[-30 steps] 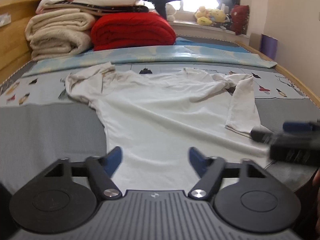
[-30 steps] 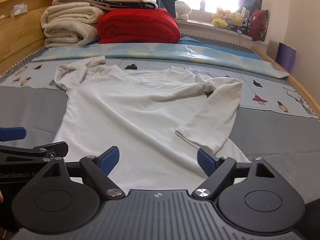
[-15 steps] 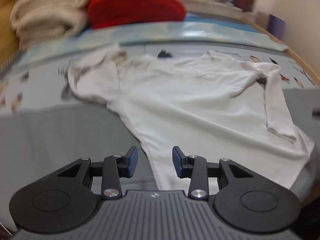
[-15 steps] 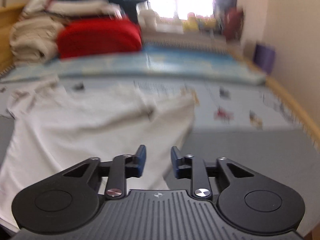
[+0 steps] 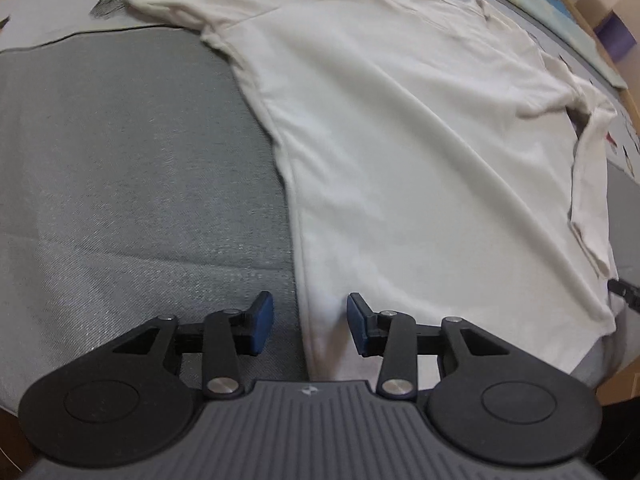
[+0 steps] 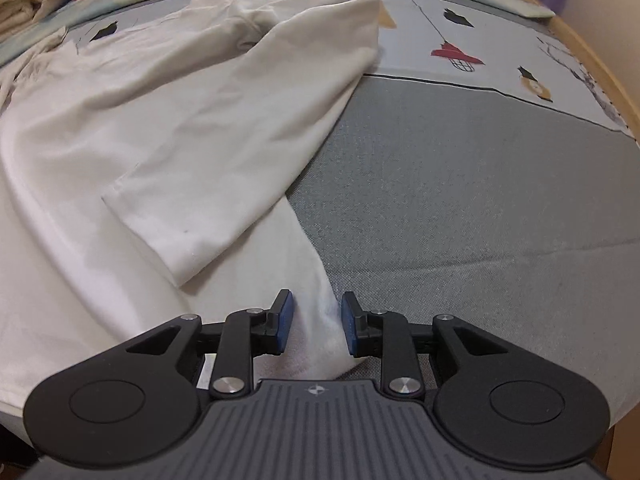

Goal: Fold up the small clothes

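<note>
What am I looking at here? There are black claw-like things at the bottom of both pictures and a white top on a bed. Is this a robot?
No robot: a person holds a two-finger tool in each hand, with a camera on each looking along its fingers. One picture is from the left gripper, the other from the right gripper. A white long-sleeved shirt lies spread on the grey bed cover, one sleeve folded over its body. Each gripper has narrowed its blue-padded fingers over a bottom corner of the shirt. The cloth sits between the pads, but they are not yet pressing on it, so nothing is held.

Bedroom: bed (image 6: 480, 184), folded blankets (image 6: 24, 4)
</note>
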A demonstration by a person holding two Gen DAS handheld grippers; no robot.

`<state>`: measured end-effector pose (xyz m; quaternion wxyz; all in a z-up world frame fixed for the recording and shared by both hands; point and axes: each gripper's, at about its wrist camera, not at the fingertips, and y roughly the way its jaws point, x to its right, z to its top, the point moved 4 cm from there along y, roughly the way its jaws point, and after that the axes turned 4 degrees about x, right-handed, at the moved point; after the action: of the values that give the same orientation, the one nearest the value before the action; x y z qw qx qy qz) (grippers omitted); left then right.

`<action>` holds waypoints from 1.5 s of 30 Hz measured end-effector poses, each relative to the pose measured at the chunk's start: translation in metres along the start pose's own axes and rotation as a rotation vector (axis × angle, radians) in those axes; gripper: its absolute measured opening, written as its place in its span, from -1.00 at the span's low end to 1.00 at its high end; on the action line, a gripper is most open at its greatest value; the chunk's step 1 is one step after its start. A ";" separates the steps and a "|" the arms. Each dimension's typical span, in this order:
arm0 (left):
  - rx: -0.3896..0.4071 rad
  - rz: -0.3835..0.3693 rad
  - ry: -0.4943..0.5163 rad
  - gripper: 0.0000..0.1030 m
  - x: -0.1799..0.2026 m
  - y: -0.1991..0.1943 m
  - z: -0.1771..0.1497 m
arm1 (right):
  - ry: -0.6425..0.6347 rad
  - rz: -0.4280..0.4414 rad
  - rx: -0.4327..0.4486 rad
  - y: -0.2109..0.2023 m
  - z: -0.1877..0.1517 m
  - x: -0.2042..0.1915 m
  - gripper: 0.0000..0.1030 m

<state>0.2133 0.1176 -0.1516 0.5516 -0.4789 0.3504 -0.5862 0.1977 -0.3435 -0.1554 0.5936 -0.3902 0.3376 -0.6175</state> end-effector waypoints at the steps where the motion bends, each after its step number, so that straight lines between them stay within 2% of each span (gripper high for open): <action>1: -0.001 -0.005 0.010 -0.17 0.002 0.000 -0.001 | -0.001 0.004 -0.001 -0.001 -0.002 0.000 -0.46; 3: 0.001 0.000 0.042 -0.75 0.004 0.000 -0.003 | 0.006 0.026 -0.005 -0.004 -0.003 0.002 -0.57; 4: 0.005 0.006 0.060 -0.93 0.005 0.000 -0.003 | 0.008 0.034 -0.009 -0.005 -0.002 0.003 -0.77; 6: 0.034 0.022 0.088 -0.94 0.006 -0.003 -0.003 | 0.006 0.051 -0.008 -0.009 -0.004 0.003 -0.90; 9: 0.131 0.146 0.172 -0.94 0.003 -0.015 0.004 | -0.014 0.119 -0.032 -0.014 -0.008 -0.001 -0.97; 12: 0.162 0.252 0.168 -0.94 -0.016 -0.023 0.009 | -0.085 0.238 -0.111 -0.018 -0.023 -0.018 -0.97; 15: 0.115 0.239 0.137 -0.94 -0.026 -0.022 0.007 | -0.140 0.344 -0.147 -0.030 -0.032 -0.034 -0.97; 17: 0.084 0.207 0.162 -0.90 -0.022 -0.022 0.003 | -0.127 0.355 -0.138 -0.037 -0.029 -0.033 -0.95; 19: 0.134 0.224 0.198 -0.88 -0.016 -0.030 0.002 | -0.050 0.333 -0.072 -0.047 -0.016 -0.019 -0.93; 22: 0.206 0.258 0.185 -0.68 -0.016 -0.040 0.008 | 0.129 0.324 0.030 -0.060 0.008 0.007 -0.91; 26: 0.215 0.260 0.129 -0.68 -0.013 -0.039 0.019 | 0.249 0.330 0.130 -0.063 0.030 0.017 -0.90; 28: 0.220 0.252 0.131 -0.68 -0.007 -0.037 0.022 | 0.209 0.351 0.124 -0.057 0.036 0.002 -0.90; 30: 0.219 0.248 0.143 -0.68 -0.001 -0.036 0.022 | 0.096 0.367 0.096 -0.046 0.036 -0.024 -0.90; 31: 0.215 0.243 0.148 -0.68 0.002 -0.034 0.022 | 0.029 0.363 0.088 -0.042 0.036 -0.039 -0.82; 35: 0.207 0.234 0.164 -0.68 0.008 -0.028 0.024 | -0.192 0.356 0.071 -0.033 0.029 -0.088 -0.14; 37: 0.203 0.235 0.167 -0.68 0.008 -0.025 0.025 | -0.275 0.341 0.059 -0.033 0.020 -0.105 -0.01; 39: 0.196 0.238 0.163 -0.68 0.006 -0.024 0.025 | -0.367 0.293 0.017 -0.021 0.012 -0.115 -0.01; 40: 0.193 0.238 0.157 -0.68 0.004 -0.023 0.026 | -0.419 0.255 0.011 -0.017 0.007 -0.116 -0.07; 41: 0.191 0.237 0.151 -0.68 0.002 -0.022 0.027 | -0.444 0.242 0.029 -0.019 0.006 -0.118 -0.22; 42: 0.191 0.237 0.145 -0.68 0.001 -0.022 0.028 | -0.427 0.240 0.035 -0.022 0.009 -0.112 -0.43; 43: 0.191 0.235 0.139 -0.68 0.000 -0.022 0.028 | -0.373 0.247 0.037 -0.026 0.014 -0.101 -0.85; 45: 0.194 0.227 0.126 -0.68 0.001 -0.022 0.030 | -0.246 0.217 0.074 -0.034 0.028 -0.073 -0.91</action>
<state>0.2348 0.1238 -0.1215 0.6348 -0.3431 0.3780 -0.5800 0.2053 -0.2671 -0.1183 0.7078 -0.4021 0.2796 -0.5091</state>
